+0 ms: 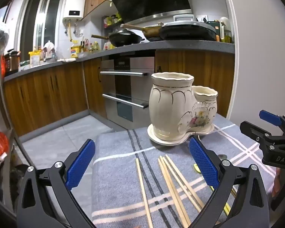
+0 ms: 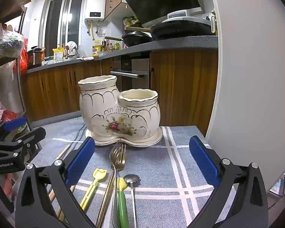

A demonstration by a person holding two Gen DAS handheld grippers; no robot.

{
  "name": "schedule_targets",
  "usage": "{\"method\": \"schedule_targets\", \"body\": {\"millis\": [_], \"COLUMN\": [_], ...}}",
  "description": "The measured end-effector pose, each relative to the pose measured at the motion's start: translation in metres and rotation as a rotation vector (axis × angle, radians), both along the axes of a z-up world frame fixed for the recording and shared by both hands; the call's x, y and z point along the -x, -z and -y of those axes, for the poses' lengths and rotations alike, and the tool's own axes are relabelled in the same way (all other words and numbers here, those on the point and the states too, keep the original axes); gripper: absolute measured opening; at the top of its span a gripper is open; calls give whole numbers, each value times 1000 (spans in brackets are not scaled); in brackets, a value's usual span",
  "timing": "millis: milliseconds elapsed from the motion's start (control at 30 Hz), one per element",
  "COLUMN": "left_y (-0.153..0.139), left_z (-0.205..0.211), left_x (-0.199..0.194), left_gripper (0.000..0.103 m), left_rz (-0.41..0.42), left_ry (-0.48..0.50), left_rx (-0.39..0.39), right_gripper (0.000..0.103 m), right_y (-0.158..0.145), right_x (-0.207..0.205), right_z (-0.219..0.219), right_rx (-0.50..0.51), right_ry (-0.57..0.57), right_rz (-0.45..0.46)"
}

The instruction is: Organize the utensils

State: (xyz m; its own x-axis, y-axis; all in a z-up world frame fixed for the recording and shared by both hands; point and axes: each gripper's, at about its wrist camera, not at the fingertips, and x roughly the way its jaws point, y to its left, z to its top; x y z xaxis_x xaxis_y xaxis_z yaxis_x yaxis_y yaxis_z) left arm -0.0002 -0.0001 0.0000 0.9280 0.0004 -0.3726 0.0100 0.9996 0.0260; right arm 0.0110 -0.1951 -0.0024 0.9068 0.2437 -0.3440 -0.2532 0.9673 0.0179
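Observation:
A cream ceramic double utensil holder (image 1: pixel 178 110) with a tall and a short cup stands on its saucer on the grey checked cloth; it also shows in the right wrist view (image 2: pixel 119 110). Several wooden chopsticks (image 1: pixel 172 186) lie before my open, empty left gripper (image 1: pixel 142 163). Two forks (image 2: pixel 118 155), a steel spoon (image 2: pixel 131 179), a yellow scoop (image 2: pixel 98 174) and a green-handled yellow utensil (image 2: pixel 121 195) lie between the fingers of my open, empty right gripper (image 2: pixel 142 163). Both holder cups look empty.
The cloth-covered table (image 2: pixel 180 152) ends just behind the holder, with the kitchen floor (image 1: pixel 72 133) beyond. A white wall (image 2: pixel 247 76) rises at right. The right gripper shows at the right edge of the left wrist view (image 1: pixel 271 133); the left gripper shows at left in the right view (image 2: pixel 11 142).

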Motion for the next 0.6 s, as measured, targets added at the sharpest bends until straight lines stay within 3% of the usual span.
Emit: {"method": "schedule_targets", "body": {"millis": [600], "left_y": [3], "left_z": [1], "left_x": [-5], "left_gripper": [98], "left_rz": [-10], "left_ry": [-1], "left_rx": [5], "right_gripper": [98], "right_y": [1], "right_x": [-4], "right_z": [-2], "right_rx": [14], "right_ry": [8], "right_rz": [-22]}}
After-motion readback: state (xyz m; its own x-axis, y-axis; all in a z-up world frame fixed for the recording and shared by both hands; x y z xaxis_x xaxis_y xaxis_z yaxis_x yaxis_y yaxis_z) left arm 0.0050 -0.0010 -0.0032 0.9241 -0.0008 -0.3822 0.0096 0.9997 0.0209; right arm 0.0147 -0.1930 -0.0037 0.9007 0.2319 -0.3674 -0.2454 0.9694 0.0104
